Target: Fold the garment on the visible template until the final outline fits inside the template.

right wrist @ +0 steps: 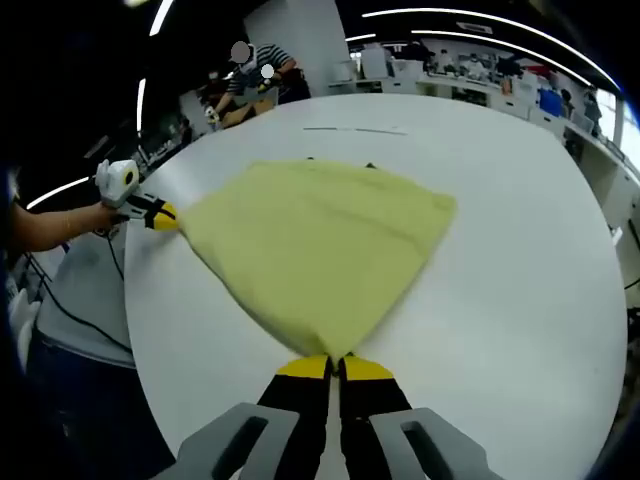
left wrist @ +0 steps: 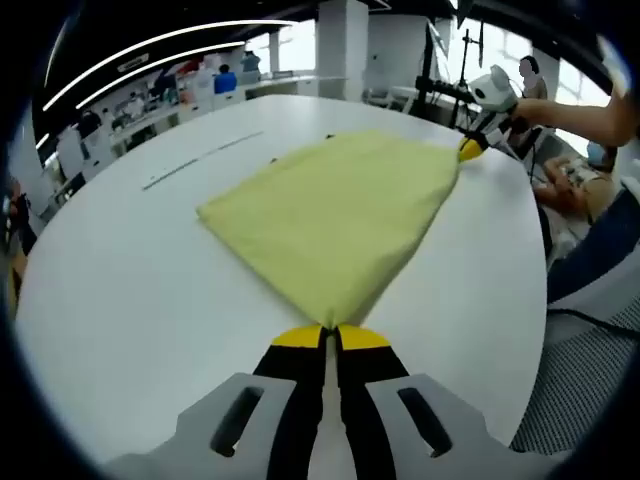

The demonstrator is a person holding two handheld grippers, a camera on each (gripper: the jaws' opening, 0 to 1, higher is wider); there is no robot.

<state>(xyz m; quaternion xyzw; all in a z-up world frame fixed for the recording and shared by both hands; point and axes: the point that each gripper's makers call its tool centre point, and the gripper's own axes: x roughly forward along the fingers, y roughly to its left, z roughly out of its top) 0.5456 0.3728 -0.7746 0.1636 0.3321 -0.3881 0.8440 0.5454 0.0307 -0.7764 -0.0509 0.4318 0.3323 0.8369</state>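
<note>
White round table [left wrist: 120,290] carries the yellow garment [left wrist: 330,215], spread near its middle. Left tongs [left wrist: 331,335] pinch one corner shut; right tongs [right wrist: 333,364] clamp another corner.

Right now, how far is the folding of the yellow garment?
Done: the yellow garment already looks folded at least once, lying as a flat panel on the white table. In hand: the left gripper and right gripper each pinch a corner. Left: further folding; little of the template shows, so fit is unclear.
</note>
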